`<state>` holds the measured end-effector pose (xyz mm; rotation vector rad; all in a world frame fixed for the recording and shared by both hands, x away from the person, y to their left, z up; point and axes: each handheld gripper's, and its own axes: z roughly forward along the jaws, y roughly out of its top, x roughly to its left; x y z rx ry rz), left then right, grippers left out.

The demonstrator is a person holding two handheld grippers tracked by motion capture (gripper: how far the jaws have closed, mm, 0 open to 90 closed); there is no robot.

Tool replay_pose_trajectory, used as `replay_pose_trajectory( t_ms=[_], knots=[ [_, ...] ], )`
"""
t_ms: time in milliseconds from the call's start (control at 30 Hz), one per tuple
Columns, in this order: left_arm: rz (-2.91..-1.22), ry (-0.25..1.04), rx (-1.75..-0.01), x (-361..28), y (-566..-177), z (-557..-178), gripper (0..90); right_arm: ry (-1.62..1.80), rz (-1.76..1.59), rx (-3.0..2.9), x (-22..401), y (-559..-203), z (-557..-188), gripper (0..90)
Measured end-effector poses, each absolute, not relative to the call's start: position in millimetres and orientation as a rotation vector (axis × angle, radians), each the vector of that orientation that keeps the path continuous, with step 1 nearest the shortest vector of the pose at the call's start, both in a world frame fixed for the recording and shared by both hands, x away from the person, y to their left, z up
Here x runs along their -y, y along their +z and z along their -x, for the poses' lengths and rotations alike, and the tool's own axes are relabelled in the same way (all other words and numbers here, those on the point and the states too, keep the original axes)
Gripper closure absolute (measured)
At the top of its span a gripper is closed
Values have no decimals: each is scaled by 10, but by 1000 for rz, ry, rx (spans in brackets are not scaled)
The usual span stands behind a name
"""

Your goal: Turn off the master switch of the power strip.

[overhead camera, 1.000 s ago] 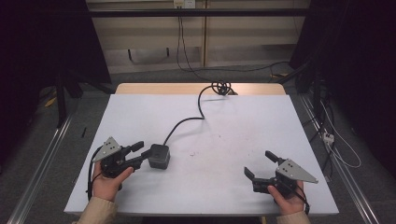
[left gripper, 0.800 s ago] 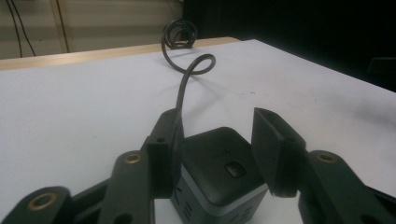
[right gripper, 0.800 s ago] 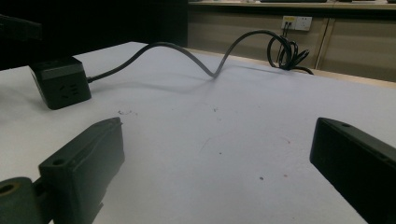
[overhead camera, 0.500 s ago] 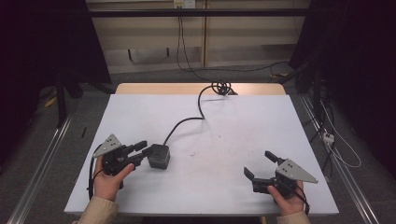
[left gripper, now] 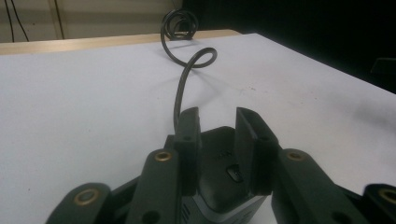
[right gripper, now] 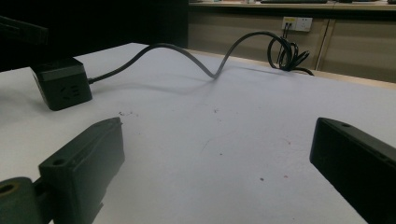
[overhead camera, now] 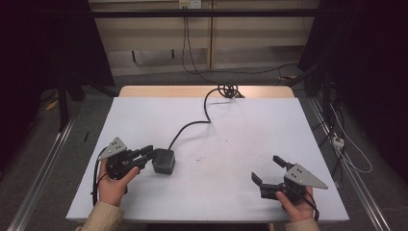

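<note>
Black and boxy, the power cube [overhead camera: 163,160] sits near the left side of the white bench [overhead camera: 250,130]. The left claw [overhead camera: 146,154] has crept a little closer than a second ago, and its jaws now sit narrow at the cube's sides. The right claw [overhead camera: 268,171] has not moved; it rests wide open and empty, well apart. A pick-up looks close.

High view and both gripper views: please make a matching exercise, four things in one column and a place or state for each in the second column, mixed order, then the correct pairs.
Things
1. left gripper
2. right gripper
3. black socket cube
4. coiled cable end

Places or states
A. at the far edge of the table
B. jaws wide apart, nothing between them
C. jaws on either side of the cube
D. on the white tabletop, cable running away from it

Pairs: 1-C, 2-B, 3-D, 4-A
</note>
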<state>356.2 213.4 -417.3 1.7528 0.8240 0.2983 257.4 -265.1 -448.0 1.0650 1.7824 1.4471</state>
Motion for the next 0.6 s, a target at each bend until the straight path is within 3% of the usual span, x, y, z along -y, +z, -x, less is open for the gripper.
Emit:
replay_pose_trajectory(
  t_ms=[600],
  knots=[
    [-1790,259,-816,-2089,-4169,-3556,830,1448,-1064,-1778,2659,-4474,-2571,27]
  ],
)
